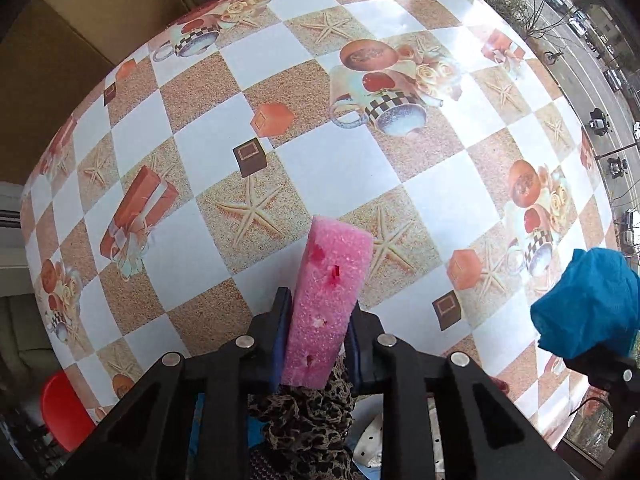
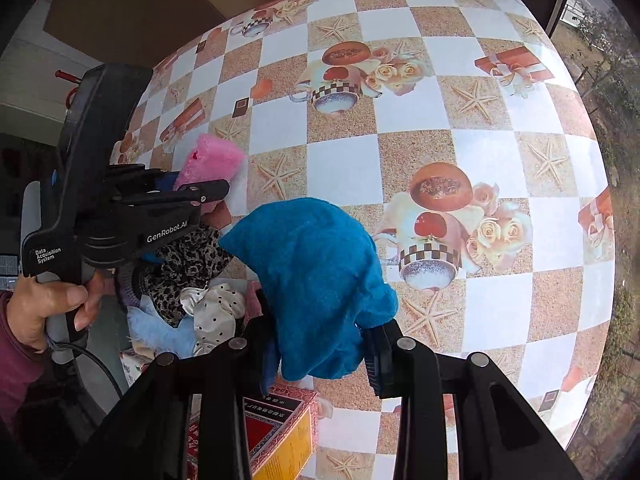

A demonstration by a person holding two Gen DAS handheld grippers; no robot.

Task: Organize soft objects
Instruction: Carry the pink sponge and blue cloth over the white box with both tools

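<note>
The left hand-held gripper [image 1: 316,328] is clenched on a pink foam block [image 1: 330,300]. In the left wrist view its two blue pads press on the long sides of the block, and the block stands out from the jaws toward 12 o'clock, tilted a little to 1 o'clock, over the bench [image 1: 320,168]. The bench carries a checked cloth with printed starfish, cups and gift boxes. Below the block, at 6 o'clock between the gripper's black arms, lies a pile of soft things: a leopard-print fabric [image 1: 308,412] and a white piece with black dots [image 1: 370,444].

The right hand-held gripper [image 2: 320,356] is clenched on a blue fuzzy cloth [image 2: 316,280]. In the right wrist view the cloth bulges up from the jaws toward 12 o'clock and hides most of the pads; it hangs above the bench, not lying on it. In the left wrist view the same cloth appears at 4 o'clock, near the frame's edge.

In the right wrist view the left gripper is seen at 9 o'clock with the pink block in it, held by a hand [image 2: 48,312] in a dark red sleeve. Under it is the pile of fabrics, with a light blue piece [image 2: 156,332]. At 6 o'clock, just below the blue cloth, a red and yellow box [image 2: 280,432] rests on the bench.
</note>
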